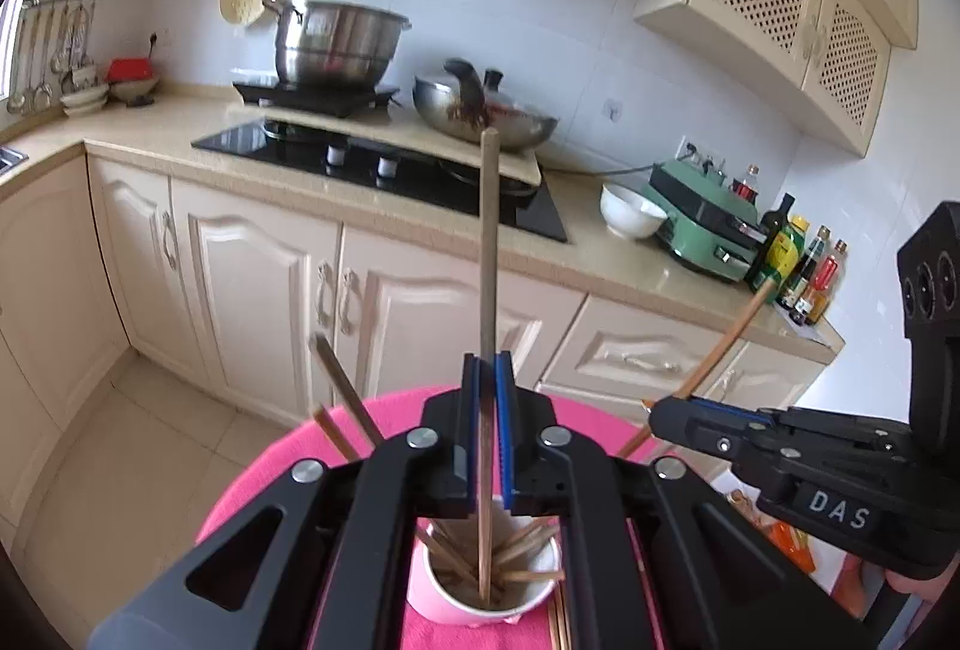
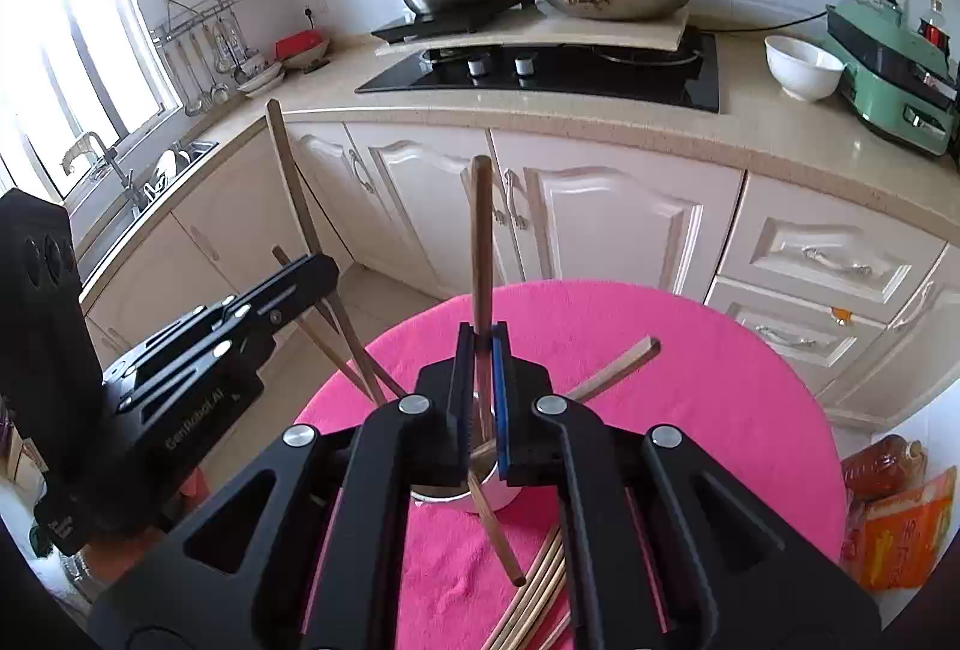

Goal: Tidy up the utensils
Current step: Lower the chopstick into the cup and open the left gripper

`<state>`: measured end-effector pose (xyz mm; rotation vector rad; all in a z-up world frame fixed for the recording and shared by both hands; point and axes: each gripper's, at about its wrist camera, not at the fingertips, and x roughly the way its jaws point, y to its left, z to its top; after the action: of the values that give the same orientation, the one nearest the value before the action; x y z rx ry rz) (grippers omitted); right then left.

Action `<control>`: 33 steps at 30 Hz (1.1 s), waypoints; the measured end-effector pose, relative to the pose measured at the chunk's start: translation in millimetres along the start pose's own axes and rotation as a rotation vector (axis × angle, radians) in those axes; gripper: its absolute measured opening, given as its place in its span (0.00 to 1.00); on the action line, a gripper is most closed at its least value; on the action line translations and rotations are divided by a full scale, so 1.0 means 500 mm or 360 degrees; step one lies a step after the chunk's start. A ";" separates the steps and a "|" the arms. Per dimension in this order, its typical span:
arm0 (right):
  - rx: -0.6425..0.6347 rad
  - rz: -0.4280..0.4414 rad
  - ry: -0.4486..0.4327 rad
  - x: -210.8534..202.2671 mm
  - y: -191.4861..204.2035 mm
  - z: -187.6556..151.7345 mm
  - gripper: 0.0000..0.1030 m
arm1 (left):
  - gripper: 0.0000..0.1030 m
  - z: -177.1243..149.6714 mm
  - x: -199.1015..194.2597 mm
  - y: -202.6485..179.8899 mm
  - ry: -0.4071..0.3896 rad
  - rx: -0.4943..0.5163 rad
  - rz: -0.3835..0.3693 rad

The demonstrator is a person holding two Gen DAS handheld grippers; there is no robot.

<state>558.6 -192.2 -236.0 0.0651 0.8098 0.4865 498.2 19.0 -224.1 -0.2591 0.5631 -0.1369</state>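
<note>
My jaws, both pairs: the left gripper [image 1: 487, 392] is pressed together on one chopstick [image 1: 487, 254], held nearly upright, its lower end already inside the white cup [image 1: 486, 599]. The right gripper [image 2: 480, 368] likewise pinches a single chopstick [image 2: 482, 242]; its lower end passes just in front of the cup [image 2: 480, 497] and slants down over the pink cloth [image 2: 690, 380], so it appears to lie outside the rim, though I cannot tell for certain.

The cup stands on the cloth-covered round worktop, towards its near edge, directly beneath both grippers.

Progress: several chopsticks already lean inside the cup, fanned against its rim. A loose bundle of chopsticks [image 2: 534, 596] lies flat on the cloth at the near edge, just beside the cup, not yet collected.

Judgement: the task is roughly midway. My left stick needs only releasing; my right stick needs its tip brought over the rim first. The flat bundle remains to be picked up afterwards.
</note>
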 end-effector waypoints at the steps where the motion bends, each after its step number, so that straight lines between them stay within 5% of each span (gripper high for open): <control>1: 0.0005 0.0004 0.0007 0.002 -0.001 -0.002 0.06 | 0.06 -0.004 0.000 0.001 0.0007 -0.0003 0.0000; 5: 0.0029 0.0017 0.0015 0.003 -0.003 -0.005 0.06 | 0.08 -0.012 -0.003 0.002 0.0036 -0.0014 -0.0011; 8: 0.0048 0.0029 0.0017 0.001 -0.004 -0.006 0.06 | 0.21 -0.013 -0.010 -0.001 0.0038 -0.0022 0.0001; 30: 0.0140 0.0008 -0.0125 -0.138 -0.024 -0.032 0.08 | 0.27 -0.042 -0.096 -0.109 0.0142 0.0143 0.0129; 33: 0.0174 -0.0005 -0.0138 -0.161 -0.040 -0.047 0.22 | 0.28 -0.055 -0.101 -0.135 0.0176 0.0169 0.0117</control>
<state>502.4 -248.7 -202.5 0.1852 0.7508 0.4332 437.1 -41.3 -202.3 -0.1282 0.6723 -0.1102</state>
